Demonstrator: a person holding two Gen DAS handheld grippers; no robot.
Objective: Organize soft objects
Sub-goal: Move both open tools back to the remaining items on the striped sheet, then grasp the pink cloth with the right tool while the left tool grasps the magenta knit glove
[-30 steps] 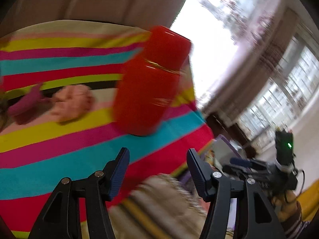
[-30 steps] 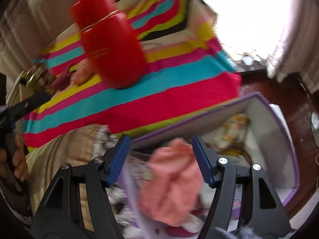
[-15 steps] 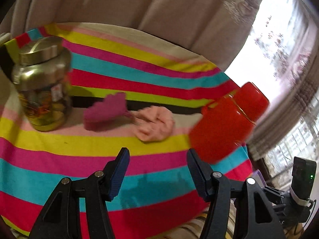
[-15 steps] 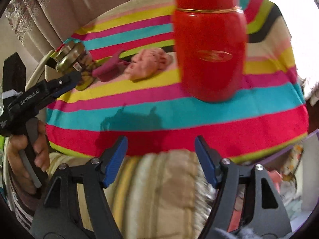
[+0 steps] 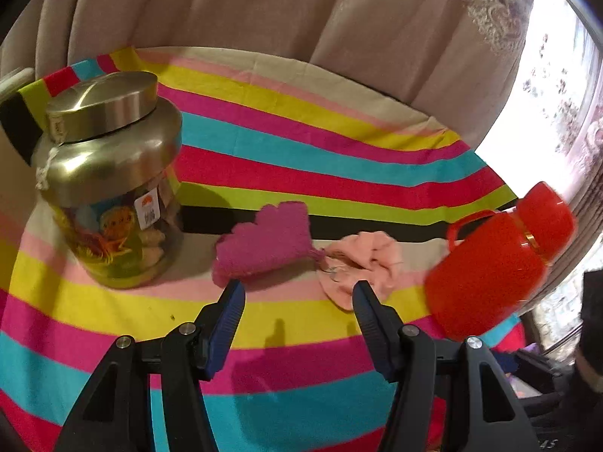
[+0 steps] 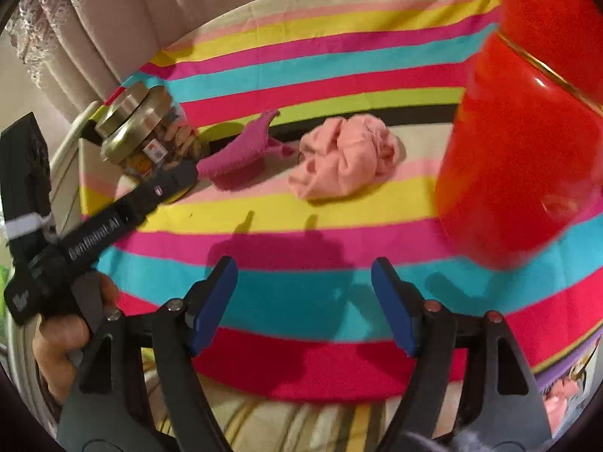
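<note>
A magenta felt piece (image 5: 264, 245) and a crumpled pink cloth (image 5: 361, 260) lie side by side on the striped tablecloth (image 5: 301, 158). My left gripper (image 5: 297, 301) hangs open just short of them, with nothing between its fingers. In the right wrist view the pink cloth (image 6: 346, 158) and the magenta piece (image 6: 241, 150) lie well beyond my right gripper (image 6: 303, 267). Its jaws are opening and hold nothing. That view also shows the left gripper (image 6: 113, 218) from the side, in a hand (image 6: 64, 339), its tip near the magenta piece.
A glass jar with a gold lid (image 5: 109, 188) stands left of the soft pieces. A tall red flask (image 5: 497, 260) stands to their right and looms close in the right wrist view, red flask (image 6: 527, 150). A purple-edged box (image 6: 565, 376) sits below the table's right edge. Curtains hang behind.
Both views have swung left, from the box beside the table to the tabletop. The pink piece seen between the right fingers over the box is gone from them, and the right jaws stand wider.
</note>
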